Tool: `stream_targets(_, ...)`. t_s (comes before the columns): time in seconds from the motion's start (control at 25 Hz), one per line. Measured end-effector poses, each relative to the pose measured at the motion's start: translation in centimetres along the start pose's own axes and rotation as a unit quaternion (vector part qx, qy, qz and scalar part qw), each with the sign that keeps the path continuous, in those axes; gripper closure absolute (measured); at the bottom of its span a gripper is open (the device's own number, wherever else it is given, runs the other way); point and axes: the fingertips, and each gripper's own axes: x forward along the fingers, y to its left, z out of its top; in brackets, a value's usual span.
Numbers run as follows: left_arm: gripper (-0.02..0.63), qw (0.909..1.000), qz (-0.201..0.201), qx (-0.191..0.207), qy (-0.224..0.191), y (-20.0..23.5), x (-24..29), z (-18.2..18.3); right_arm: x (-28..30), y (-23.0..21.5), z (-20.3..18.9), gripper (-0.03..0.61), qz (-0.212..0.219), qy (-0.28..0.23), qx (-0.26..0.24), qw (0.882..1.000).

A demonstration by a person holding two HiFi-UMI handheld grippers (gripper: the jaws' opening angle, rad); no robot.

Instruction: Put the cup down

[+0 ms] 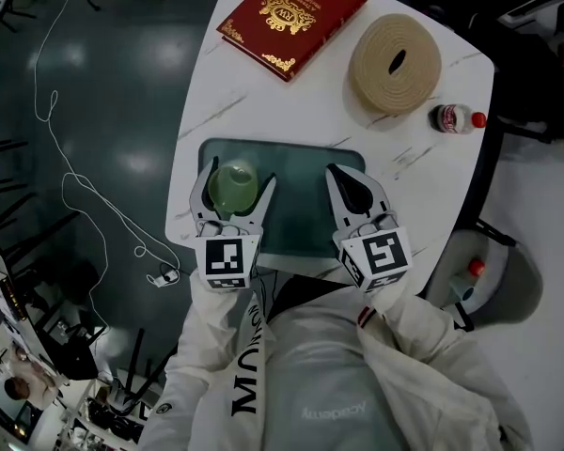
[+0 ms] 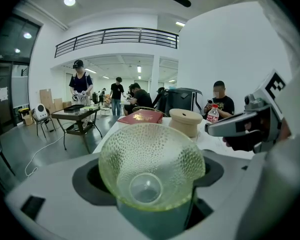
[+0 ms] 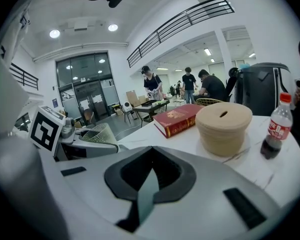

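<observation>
A pale green dimpled glass cup [image 1: 233, 186] sits between the jaws of my left gripper [image 1: 237, 178], which is shut on it over the left part of a dark teal tray [image 1: 301, 153]. In the left gripper view the cup [image 2: 152, 166] fills the gap of the left gripper [image 2: 152, 173], mouth toward the camera; whether it touches the tray I cannot tell. My right gripper [image 1: 346, 178] is over the tray's right part, shut with nothing in it. The right gripper view shows its jaws [image 3: 151, 149] closed, with only a thin teal strip between them.
On the white marble table [image 1: 263, 92] lie a red book [image 1: 291, 12], a round beige lidded box [image 1: 395, 62] and a small red-capped bottle [image 1: 454, 118]. Another bottle [image 1: 465, 278] stands off the table's right edge. A white cable [image 1: 75, 186] trails over the dark floor on the left.
</observation>
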Motion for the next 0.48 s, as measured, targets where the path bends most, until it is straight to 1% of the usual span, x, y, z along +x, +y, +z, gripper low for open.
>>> stream_targets(0.48, 0.192, 0.9998, -0.011, 0.000, 0.014, 0.3, 3.3, -0.9, 1.4, -2.3, -0.8, 0.574, -0.011, 0.016, 0.008, 1.000)
